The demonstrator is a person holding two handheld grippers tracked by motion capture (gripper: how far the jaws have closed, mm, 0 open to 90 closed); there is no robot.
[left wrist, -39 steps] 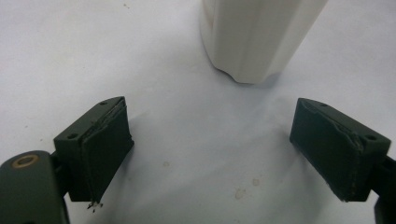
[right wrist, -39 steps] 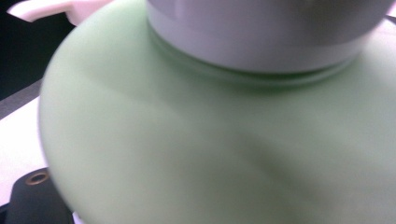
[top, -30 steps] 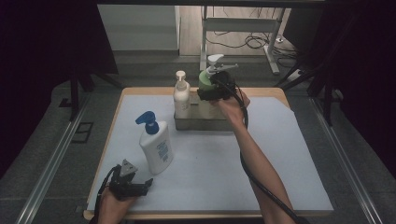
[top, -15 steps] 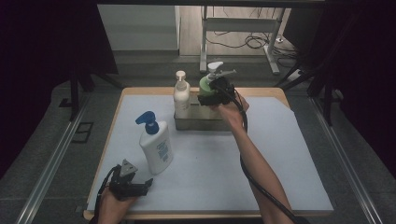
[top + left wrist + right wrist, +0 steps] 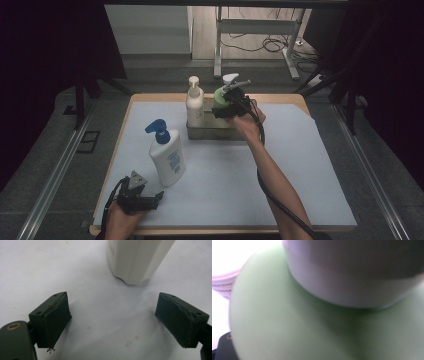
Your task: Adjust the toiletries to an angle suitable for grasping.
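Dim floor and cable-strewn space are surrounding a wooden table (image 5: 295,100) covered by a pale mat, and at its far edge a metal tray (image 5: 207,132) is sitting with a cream pump bottle (image 5: 194,102) standing upright in its left part. Beside that one, the green pump bottle (image 5: 221,97) is hanging upright over the tray's right part, its long axis vertical, with the right gripper (image 5: 227,107) clamping it at the shoulder from the near side; in the right gripper view the green shoulder (image 5: 287,330) is pressing right up against the camera. The tray lies straight below the bottle, so the coming move looks like a plain lowering. Well apart, at the near left corner, the left gripper (image 5: 145,200) is resting with jaws spread wide and empty, a white bottle with a blue pump (image 5: 167,157) standing just beyond it.
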